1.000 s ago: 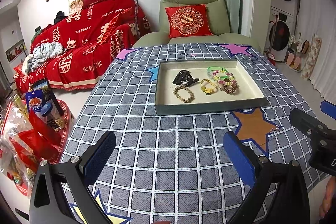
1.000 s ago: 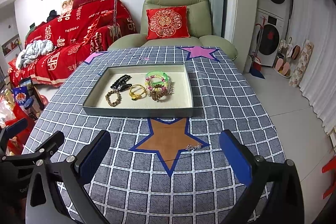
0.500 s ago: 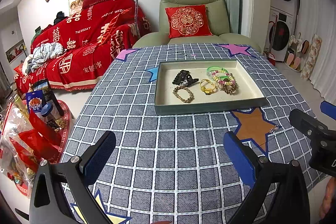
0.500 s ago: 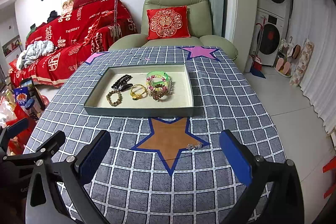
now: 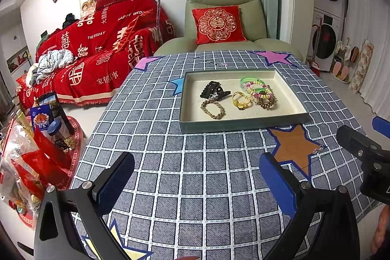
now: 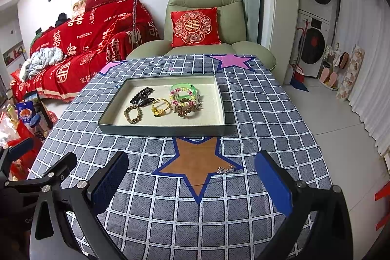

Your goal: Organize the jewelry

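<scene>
A grey-green tray [image 5: 243, 125] [image 6: 160, 131] with a cream lining sits mid-table. In it lie a black hair claw [image 5: 214, 91], a brown braided bracelet [image 5: 212, 109], a gold ring bracelet [image 5: 240, 100], a green bangle [image 6: 182, 87], beaded bracelets [image 6: 181, 95] and a brown spiral hair tie [image 6: 185, 110]. A small silver jewelry piece [image 6: 225, 169] [image 5: 318, 149] lies on the orange star [image 6: 195, 162], outside the tray. My left gripper [image 5: 196, 177] is open and empty above the near tablecloth. My right gripper [image 6: 190, 174] is open and empty, just short of the silver piece.
The table [image 5: 195, 187] carries a grey checked cloth with coloured stars. A green armchair [image 5: 224, 16] with a red cushion stands behind it. A red-covered sofa [image 5: 97, 52] is at the left, snack bags [image 5: 36, 150] lie on the floor, washing machines [image 6: 314, 16] are at the right.
Both grippers have stayed nearly still; the right view has shifted very slightly. No jewelry has moved.
</scene>
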`<action>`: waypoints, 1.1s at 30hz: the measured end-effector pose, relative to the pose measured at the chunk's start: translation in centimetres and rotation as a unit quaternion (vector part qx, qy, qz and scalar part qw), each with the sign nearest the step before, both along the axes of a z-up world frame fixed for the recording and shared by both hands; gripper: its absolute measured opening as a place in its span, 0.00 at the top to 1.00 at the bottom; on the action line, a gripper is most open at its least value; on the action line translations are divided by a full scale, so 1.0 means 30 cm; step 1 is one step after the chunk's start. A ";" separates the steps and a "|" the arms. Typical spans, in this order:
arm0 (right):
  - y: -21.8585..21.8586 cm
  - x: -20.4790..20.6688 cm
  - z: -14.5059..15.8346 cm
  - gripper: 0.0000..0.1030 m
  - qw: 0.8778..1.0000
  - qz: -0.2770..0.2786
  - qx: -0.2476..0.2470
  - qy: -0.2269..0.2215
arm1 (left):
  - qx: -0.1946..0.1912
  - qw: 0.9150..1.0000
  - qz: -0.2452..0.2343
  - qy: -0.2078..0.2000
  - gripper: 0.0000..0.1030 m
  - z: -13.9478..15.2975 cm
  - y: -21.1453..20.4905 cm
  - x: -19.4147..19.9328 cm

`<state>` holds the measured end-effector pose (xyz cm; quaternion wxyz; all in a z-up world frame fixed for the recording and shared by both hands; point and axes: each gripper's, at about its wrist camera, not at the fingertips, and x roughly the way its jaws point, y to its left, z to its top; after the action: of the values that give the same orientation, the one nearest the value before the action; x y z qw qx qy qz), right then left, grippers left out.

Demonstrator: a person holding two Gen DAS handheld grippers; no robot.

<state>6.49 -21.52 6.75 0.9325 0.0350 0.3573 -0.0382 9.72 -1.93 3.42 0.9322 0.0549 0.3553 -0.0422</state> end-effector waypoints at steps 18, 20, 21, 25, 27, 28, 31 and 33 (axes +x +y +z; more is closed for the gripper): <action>0.005 -0.004 0.001 0.00 1.000 0.001 0.000 0.000 | 0.000 1.000 0.001 -0.001 0.00 0.002 0.000 -0.004; 0.003 -0.004 -0.001 0.00 1.000 0.000 0.001 0.000 | 0.001 1.000 0.001 -0.001 0.00 0.002 0.000 -0.004; 0.002 -0.003 -0.002 0.00 1.000 0.000 0.001 0.000 | 0.000 1.000 0.002 -0.001 0.00 0.003 0.002 -0.005; 0.002 -0.003 -0.003 0.00 1.000 0.000 0.001 0.000 | -0.006 1.000 0.008 0.000 0.00 0.009 0.015 -0.002; 0.004 -0.004 -0.001 0.00 1.000 0.001 0.001 0.000 | -0.007 1.000 0.010 0.000 0.00 0.007 0.018 0.000; 0.007 -0.004 0.000 0.00 1.000 0.001 0.001 0.000 | -0.008 1.000 0.011 -0.001 0.00 0.009 0.021 0.000; 0.019 -0.009 0.006 0.00 1.000 0.002 0.001 0.000 | -0.011 1.000 0.008 -0.005 0.00 0.006 0.022 -0.001; 0.023 -0.010 0.009 0.00 1.000 0.002 0.001 0.001 | -0.010 1.000 0.005 -0.008 0.00 0.005 0.018 -0.002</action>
<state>6.19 -20.82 7.02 0.9324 0.0355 0.3580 -0.0361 9.65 -1.38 3.56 0.9358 0.0438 0.3475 -0.0404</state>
